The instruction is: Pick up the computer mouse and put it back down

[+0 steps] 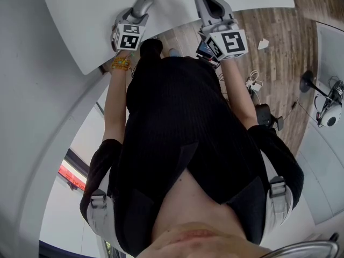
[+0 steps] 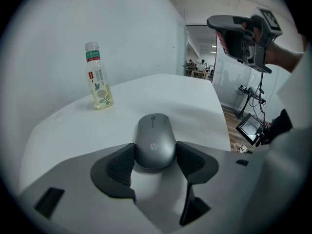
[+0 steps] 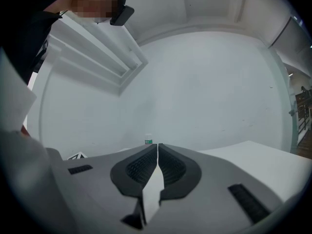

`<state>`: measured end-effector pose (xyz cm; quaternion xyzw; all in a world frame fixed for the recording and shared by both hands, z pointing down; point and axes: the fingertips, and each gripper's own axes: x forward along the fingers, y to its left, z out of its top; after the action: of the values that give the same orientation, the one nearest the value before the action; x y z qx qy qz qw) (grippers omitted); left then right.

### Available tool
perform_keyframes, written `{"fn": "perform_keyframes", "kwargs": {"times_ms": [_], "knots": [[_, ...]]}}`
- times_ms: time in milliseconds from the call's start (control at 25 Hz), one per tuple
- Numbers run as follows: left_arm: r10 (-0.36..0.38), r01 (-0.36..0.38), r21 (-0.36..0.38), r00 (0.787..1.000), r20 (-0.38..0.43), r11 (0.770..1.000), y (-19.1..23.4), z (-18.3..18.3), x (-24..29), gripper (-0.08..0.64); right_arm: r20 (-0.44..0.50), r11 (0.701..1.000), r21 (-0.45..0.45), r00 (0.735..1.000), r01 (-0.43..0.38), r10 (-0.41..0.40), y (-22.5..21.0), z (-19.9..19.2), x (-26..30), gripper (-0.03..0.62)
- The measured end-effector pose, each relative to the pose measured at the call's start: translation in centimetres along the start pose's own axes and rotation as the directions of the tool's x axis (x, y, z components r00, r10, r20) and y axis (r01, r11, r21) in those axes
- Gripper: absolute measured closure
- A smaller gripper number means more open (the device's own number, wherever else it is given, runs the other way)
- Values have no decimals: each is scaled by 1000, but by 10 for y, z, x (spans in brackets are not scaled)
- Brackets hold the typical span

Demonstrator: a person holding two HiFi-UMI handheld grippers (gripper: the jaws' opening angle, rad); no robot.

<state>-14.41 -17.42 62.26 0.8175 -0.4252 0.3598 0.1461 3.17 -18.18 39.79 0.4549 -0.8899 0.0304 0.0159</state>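
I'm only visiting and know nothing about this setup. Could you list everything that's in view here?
table: one, white, in front of the person.
computer mouse: one, grey, at the table's near end.
bottle: one, clear with yellowish liquid, upright on the table's far side.
cables: one small tangle, white, on the wooden floor.
left gripper: one, grey, pads closed on the computer mouse's sides.
right gripper: one, grey, jaws together, empty, held in the air.
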Motion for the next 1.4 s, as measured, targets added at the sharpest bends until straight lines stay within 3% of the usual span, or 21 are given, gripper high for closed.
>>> {"fn": "perform_keyframes", "kwargs": {"times_ms": [880,1120,1400], "knots": [[-30,30,-40,1000,7,999,-2,-1,6,281,-5,999,24,999,-32,32,-5,-5,1,563],[-9,11,-69,999,31,998,-2,-1,3,274,0,999,25,999,-32,32,-6,-5,-4,563],[71,-63,-77,992,105,995,3,14,-13,259,1,999,21,1000,-30,30,-10,-1,-15,563]]}}
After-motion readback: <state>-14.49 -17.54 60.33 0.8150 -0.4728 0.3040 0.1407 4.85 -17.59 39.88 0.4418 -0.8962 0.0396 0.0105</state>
